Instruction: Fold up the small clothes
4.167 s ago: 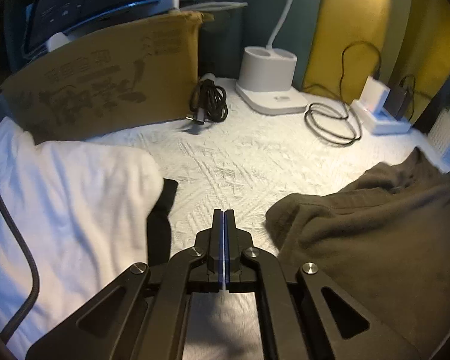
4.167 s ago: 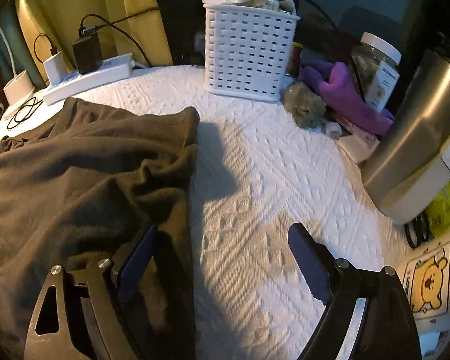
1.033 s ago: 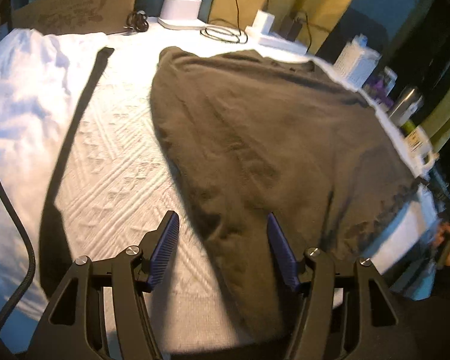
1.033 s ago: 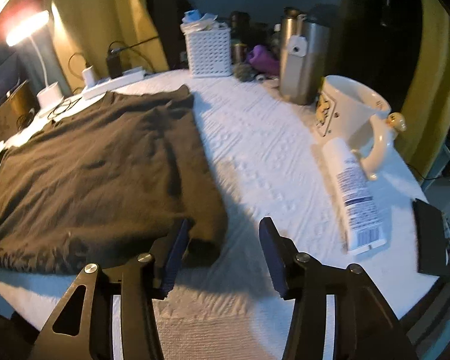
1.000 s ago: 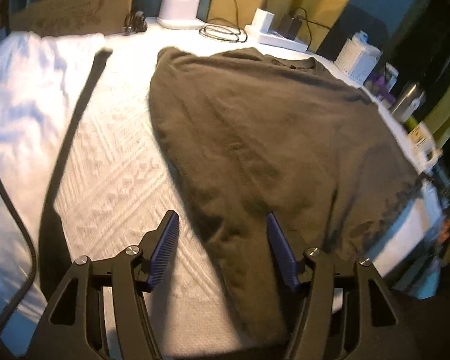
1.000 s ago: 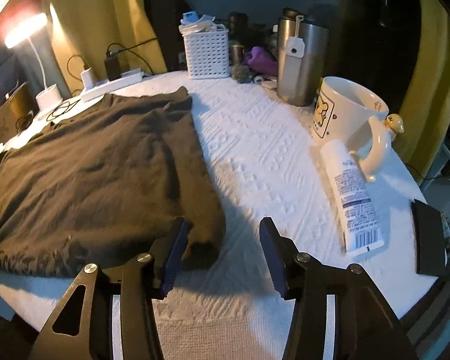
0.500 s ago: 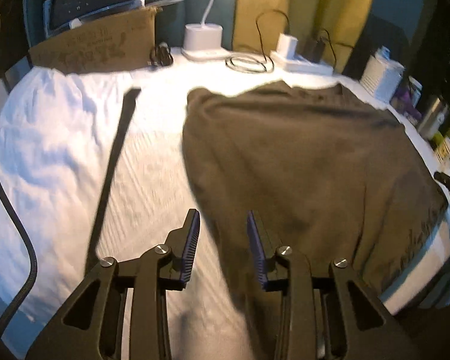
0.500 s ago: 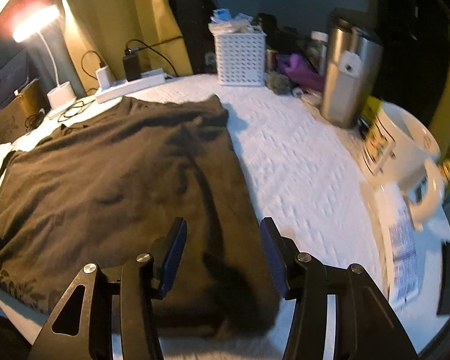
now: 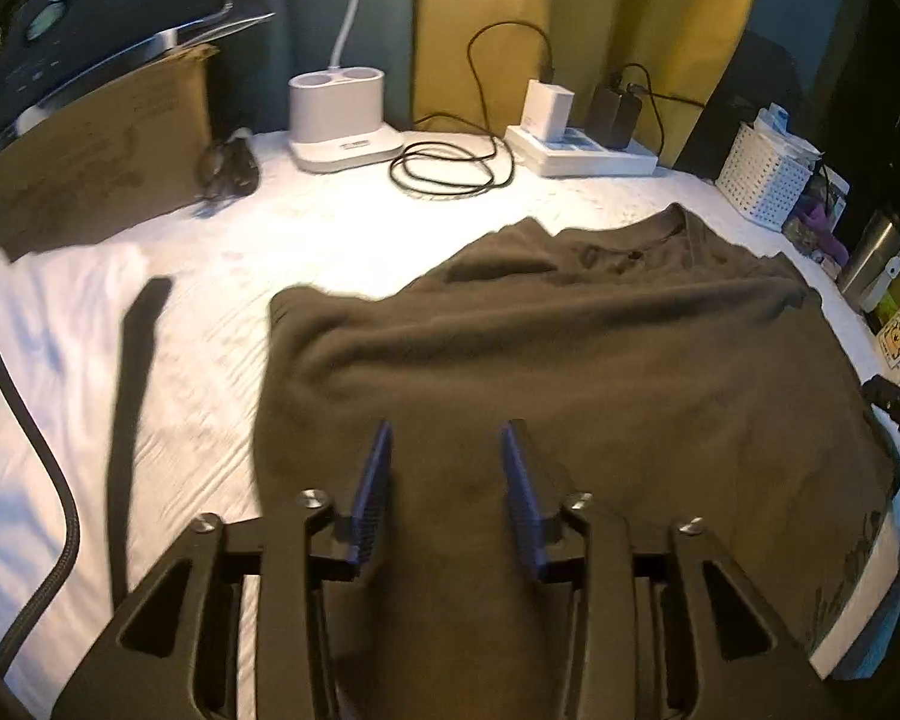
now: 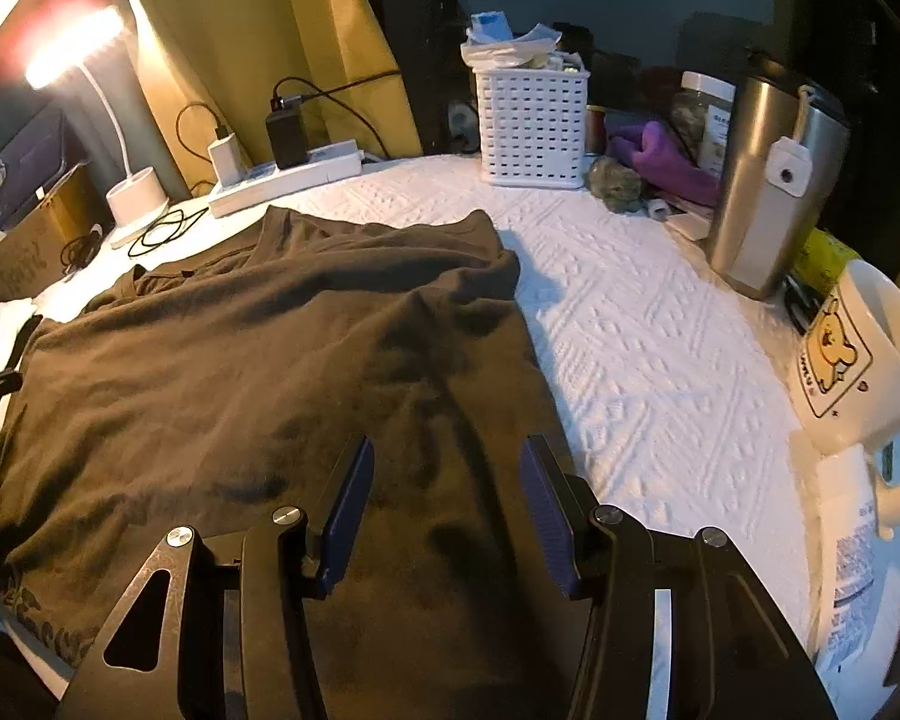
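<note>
A dark brown shirt [image 9: 600, 372] lies spread flat on the white textured table cover [image 9: 210, 276], collar toward the back. My left gripper [image 9: 444, 480] is open and empty, hovering over the shirt's near left part. In the right wrist view the same shirt [image 10: 258, 372] fills the left and middle. My right gripper [image 10: 444, 486] is open and empty above the shirt's near right part, close to its right edge. The hem with a printed pattern [image 10: 36, 618] hangs at the near table edge.
White cloth [image 9: 24, 360] lies at the left. A cardboard box [image 9: 96, 150], lamp base [image 9: 342, 120], coiled cable [image 9: 450, 168] and power strip [image 9: 582, 150] line the back. A white basket [image 10: 534, 126], steel tumbler [image 10: 768, 180], mug [image 10: 858, 360] and tube [image 10: 852, 546] stand right.
Both grippers have moved forward over the shirt, from its near corners toward its middle. The left jaws narrowed, then widened again. The shirt stays flat.
</note>
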Demonstrator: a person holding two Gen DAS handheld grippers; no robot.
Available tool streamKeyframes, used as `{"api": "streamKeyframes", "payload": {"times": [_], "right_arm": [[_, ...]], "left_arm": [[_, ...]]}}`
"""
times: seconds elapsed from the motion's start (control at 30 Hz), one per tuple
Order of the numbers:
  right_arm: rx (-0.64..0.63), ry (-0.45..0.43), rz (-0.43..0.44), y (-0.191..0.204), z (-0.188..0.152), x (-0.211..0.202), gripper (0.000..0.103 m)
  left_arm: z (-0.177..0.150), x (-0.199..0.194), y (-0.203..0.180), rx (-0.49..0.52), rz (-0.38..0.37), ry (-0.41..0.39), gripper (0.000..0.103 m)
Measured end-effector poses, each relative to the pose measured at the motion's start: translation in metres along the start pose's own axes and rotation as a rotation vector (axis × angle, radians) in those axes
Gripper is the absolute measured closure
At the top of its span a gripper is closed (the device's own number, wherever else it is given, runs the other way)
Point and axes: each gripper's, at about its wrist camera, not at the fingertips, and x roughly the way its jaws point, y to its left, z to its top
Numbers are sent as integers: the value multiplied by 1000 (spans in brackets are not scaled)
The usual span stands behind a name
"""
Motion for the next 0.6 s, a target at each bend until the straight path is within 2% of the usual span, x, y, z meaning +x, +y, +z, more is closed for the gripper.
{"api": "streamKeyframes", "payload": {"times": [0.2, 0.3, 0.47, 0.6], "right_arm": [[8, 39, 3, 0, 9, 18, 50], [21, 85, -3, -2, 8, 33, 50], [29, 84, -14, -4, 7, 32, 49], [48, 66, -9, -7, 3, 18, 41]], "left_arm": [[16, 25, 0, 0, -20, 20, 56], [18, 41, 9, -41, -24, 55, 56], [18, 33, 11, -36, -32, 36, 56], [11, 10, 4, 5, -36, -13, 56]]}}
